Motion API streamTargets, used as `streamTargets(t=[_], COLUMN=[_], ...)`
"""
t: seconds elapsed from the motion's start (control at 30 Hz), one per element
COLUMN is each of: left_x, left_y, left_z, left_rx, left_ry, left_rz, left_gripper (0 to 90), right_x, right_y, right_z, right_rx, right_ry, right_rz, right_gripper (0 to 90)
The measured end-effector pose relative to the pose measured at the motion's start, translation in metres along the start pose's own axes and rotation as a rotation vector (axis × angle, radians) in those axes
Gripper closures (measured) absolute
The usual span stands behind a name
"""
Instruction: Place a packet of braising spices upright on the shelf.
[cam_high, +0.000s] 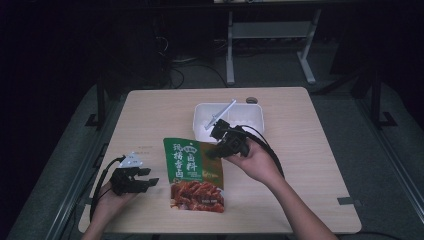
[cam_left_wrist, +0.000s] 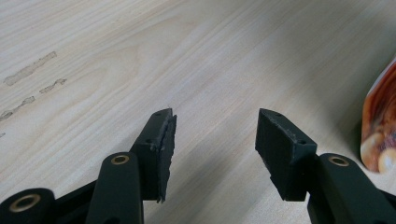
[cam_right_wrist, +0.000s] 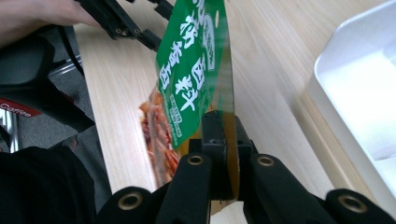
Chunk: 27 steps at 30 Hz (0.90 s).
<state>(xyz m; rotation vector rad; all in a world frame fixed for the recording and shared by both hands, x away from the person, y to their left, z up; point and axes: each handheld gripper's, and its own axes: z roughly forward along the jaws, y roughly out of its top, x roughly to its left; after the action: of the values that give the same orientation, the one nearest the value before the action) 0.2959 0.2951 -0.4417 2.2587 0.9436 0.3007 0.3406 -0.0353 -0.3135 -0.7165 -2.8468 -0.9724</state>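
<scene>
Right gripper pinched the green sauce packet's edge at centre frame; left gripper gaped empty at lower left, beside it; white tray behind.

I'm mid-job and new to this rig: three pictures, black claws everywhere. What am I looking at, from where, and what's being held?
There is no robot arm. A person holds a hand-held two-jaw gripper in each hand at a wooden table.

The high view looks down from above the person's side. The other two views come from cameras riding on each gripper, looking along its own black jaws.

On the table lie a green and red food pouch and, behind it, a white plastic container.

The right gripper is shut on the pouch's edge; in the high view this is at its upper right corner.

The left gripper is open, jaws apart over bare wood, holding nothing, just left of the pouch.
</scene>
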Motion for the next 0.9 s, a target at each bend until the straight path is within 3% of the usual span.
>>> streamTargets(t=[0.17, 0.47, 0.63, 0.9], left_x=[0.0, 0.001, 0.002, 0.002], left_y=[0.0, -0.001, -0.001, -0.001], left_z=[0.0, 0.0, -0.001, -0.001], left_rx=[0.001, 0.001, 0.003, 0.003], left_ry=[0.0, 0.0, 0.001, 0.004], left_rz=[-0.004, -0.005, -0.008, -0.005], left_gripper=[46.8, 46.1, 46.0, 45.9], right_x=[0.007, 0.023, 0.025, 0.021], right_y=[0.005, 0.014, 0.018, 0.021], right_z=[-0.012, -0.025, -0.032, -0.044], right_rx=[-0.01, -0.025, -0.026, -0.033], right_ry=[-0.001, 0.046, 0.02, -0.022], right_rz=[-0.023, -0.063, -0.077, -0.06], right_gripper=[89.8, 89.9, 89.9, 90.0])
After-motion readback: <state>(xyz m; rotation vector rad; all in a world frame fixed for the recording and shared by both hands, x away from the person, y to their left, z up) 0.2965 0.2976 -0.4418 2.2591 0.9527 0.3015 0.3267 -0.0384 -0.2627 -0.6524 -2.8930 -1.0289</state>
